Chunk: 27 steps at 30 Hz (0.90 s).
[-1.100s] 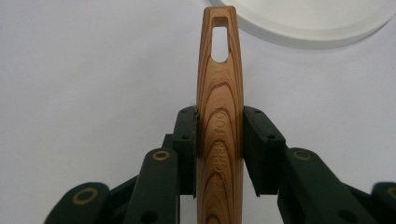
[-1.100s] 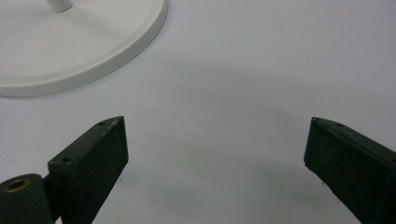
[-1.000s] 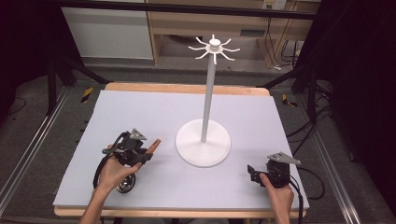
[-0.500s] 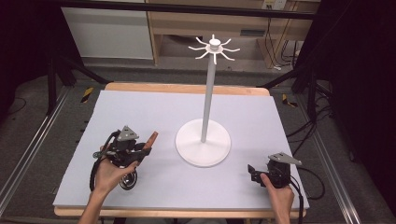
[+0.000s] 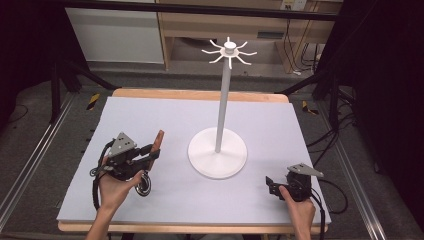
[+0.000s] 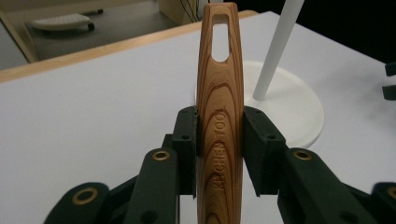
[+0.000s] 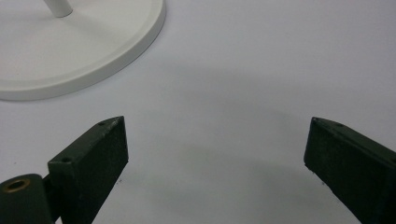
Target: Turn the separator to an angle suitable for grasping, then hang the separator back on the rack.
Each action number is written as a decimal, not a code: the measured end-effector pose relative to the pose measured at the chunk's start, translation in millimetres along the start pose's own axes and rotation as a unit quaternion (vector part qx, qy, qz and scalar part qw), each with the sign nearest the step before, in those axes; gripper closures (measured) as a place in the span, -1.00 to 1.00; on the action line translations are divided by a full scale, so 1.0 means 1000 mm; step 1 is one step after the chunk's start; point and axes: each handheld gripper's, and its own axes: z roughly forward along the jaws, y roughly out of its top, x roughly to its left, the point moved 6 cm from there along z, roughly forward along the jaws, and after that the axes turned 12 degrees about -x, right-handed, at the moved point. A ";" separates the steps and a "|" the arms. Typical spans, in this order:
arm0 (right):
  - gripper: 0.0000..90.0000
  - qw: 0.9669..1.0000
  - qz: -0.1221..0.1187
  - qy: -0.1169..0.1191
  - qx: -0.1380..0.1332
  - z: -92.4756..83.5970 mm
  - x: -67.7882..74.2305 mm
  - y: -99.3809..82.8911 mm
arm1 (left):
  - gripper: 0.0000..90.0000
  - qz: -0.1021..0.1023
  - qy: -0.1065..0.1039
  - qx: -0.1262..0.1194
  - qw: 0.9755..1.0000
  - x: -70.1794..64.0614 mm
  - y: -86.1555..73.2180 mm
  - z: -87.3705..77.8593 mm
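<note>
My left gripper (image 5: 151, 155) is shut on the wooden handle (image 5: 159, 138) of a kitchen tool, above the left front of the table. In the left gripper view both pads (image 6: 187, 135) press the handle (image 6: 219, 84), which bears a slot near its tip and points toward the white stand. The tool's round metal end (image 5: 143, 185) shows below the hand. The stand has a round base (image 5: 217, 152), a tall pole (image 5: 223, 100) and a ring of hooks (image 5: 229, 51) on top. My right gripper (image 5: 270, 184) rests at the right front, open with nothing between its fingers (image 7: 98, 154).
The white table top (image 5: 150, 107) has a wooden rim (image 5: 200, 94) at the far edge. Cables trail from both grippers. Dark stands and rails flank the table on both sides. The stand's base edge (image 7: 116, 51) lies just ahead of the right gripper.
My left gripper has risen with the tool, and the handle tip now sits higher in the high view. The right gripper has stayed put.
</note>
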 end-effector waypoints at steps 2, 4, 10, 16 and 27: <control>-0.85 1.000 0.000 0.000 -0.001 0.000 0.000 0.000 | 0.50 -0.003 0.000 -0.016 1.000 -0.001 0.004 -0.003; -0.85 1.000 0.002 0.002 -0.001 -0.001 0.000 0.000 | 0.50 -0.007 -0.001 -0.030 1.000 -0.002 0.007 -0.006; -0.85 1.000 0.002 0.001 -0.002 -0.001 0.000 0.000 | 0.50 -0.012 -0.003 -0.061 0.998 -0.004 0.018 -0.015; -0.85 1.000 0.002 0.002 -0.006 -0.002 0.000 0.001 | 0.50 -0.013 -0.003 -0.081 0.997 -0.006 0.029 -0.022; -0.85 1.000 0.002 0.003 -0.013 -0.003 0.000 0.002 | 0.50 -0.007 0.002 -0.105 0.994 -0.006 0.051 -0.030</control>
